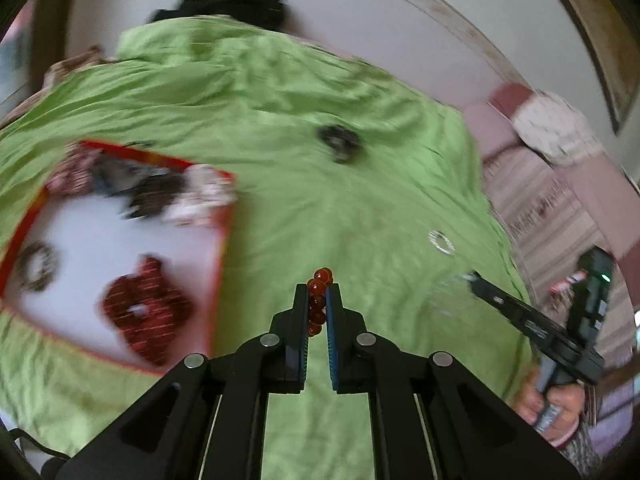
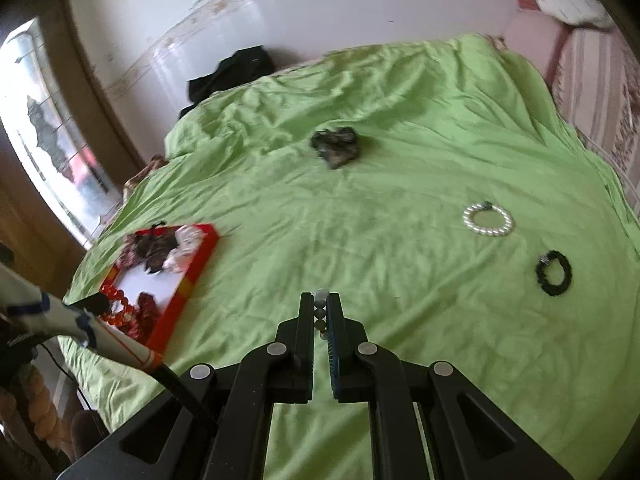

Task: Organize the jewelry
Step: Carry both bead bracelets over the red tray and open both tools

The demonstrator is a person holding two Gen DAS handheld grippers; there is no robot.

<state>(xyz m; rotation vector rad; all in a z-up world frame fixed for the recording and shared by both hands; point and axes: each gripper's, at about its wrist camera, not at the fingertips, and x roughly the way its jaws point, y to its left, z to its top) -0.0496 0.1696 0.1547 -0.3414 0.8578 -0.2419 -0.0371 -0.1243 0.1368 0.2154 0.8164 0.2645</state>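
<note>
The left claw [image 1: 318,296] pinches a strand of red beads [image 1: 317,303]; the right claw [image 2: 320,312] is pressed on a strand of pale beads [image 2: 320,308]. Both strands look light, limp and slick, likely to swing, so gripping across several beads seems wise. Beyond, on the rumpled green bed [image 2: 400,280], lie a pearl bracelet [image 2: 488,220], a fuzzy black ring [image 2: 554,272] and a dark crumpled piece [image 2: 335,145]. The red-rimmed tray [image 2: 200,264] holds more jewelry.
</note>
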